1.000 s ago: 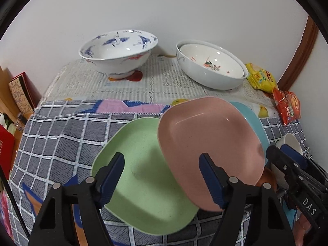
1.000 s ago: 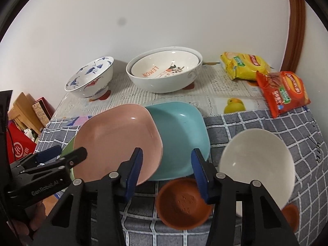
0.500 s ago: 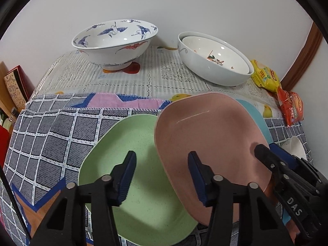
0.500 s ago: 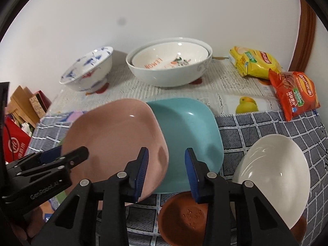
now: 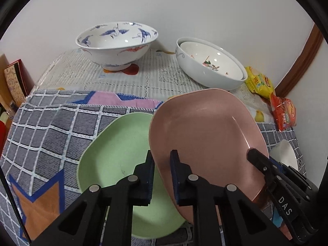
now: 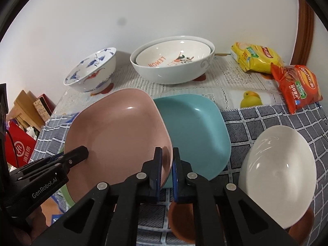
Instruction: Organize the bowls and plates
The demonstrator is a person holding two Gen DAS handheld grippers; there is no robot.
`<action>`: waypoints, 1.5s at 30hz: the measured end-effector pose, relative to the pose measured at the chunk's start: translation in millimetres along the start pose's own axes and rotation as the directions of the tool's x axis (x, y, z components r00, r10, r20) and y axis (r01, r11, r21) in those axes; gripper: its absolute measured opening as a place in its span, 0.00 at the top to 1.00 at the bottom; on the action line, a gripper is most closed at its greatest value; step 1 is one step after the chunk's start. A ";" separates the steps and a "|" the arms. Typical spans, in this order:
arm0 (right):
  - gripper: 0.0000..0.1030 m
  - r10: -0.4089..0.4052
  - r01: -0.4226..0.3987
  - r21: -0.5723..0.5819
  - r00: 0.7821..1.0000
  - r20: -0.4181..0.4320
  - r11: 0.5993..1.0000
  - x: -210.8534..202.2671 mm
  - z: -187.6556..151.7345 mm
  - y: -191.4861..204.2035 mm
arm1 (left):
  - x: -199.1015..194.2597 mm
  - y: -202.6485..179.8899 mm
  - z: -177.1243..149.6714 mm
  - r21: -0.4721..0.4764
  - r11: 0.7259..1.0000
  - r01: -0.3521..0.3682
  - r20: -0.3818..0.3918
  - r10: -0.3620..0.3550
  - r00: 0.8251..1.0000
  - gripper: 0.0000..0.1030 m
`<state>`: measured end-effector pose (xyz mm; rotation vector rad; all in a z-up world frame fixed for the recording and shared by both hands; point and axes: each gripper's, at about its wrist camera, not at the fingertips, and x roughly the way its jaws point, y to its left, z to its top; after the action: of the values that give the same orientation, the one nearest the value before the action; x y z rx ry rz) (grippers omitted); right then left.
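A pink plate (image 5: 207, 129) is held tilted between both grippers. My left gripper (image 5: 162, 176) is shut on its left edge, above a green plate (image 5: 116, 153) on the checked cloth. My right gripper (image 6: 167, 170) is shut on the pink plate's right edge (image 6: 164, 139), over a teal plate (image 6: 194, 131). A white bowl (image 6: 276, 172) and a brown dish (image 6: 182, 219) lie at the front right. A blue-patterned bowl (image 5: 116, 43) and two nested white bowls (image 5: 211, 63) stand at the back.
Yellow (image 6: 256, 59) and orange (image 6: 297, 86) snack packets lie at the back right. Boxes and a red bag (image 6: 18, 147) sit beyond the table's left edge. The wall runs close behind the bowls.
Both grippers have closed from open onto the pink plate's opposite edges. The plate now sits higher and more tilted, covering more of the teal plate in the left view.
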<state>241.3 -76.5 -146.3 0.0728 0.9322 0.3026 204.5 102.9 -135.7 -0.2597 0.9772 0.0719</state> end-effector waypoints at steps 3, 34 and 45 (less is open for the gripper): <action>0.91 0.009 -0.009 0.007 1.000 0.018 1.000 -15.8 -1.3 3.6 | -14.4 0.1 -1.5 0.001 1.000 0.002 0.015 -0.002 1.000 0.86; 0.93 0.074 -0.079 0.030 0.987 0.140 0.996 -173.1 -85.2 33.0 | -161.6 5.1 -94.0 -0.018 1.000 -0.012 0.134 0.014 0.991 0.86; 0.93 0.081 -0.086 0.027 0.986 0.145 0.996 -174.0 -82.6 32.5 | -159.5 5.8 -89.9 -0.019 1.000 -0.011 0.134 0.014 0.991 0.86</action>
<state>71.0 -101.1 -53.9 0.1629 0.7921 0.3553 41.5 95.0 -52.7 -0.2618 0.8444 0.1084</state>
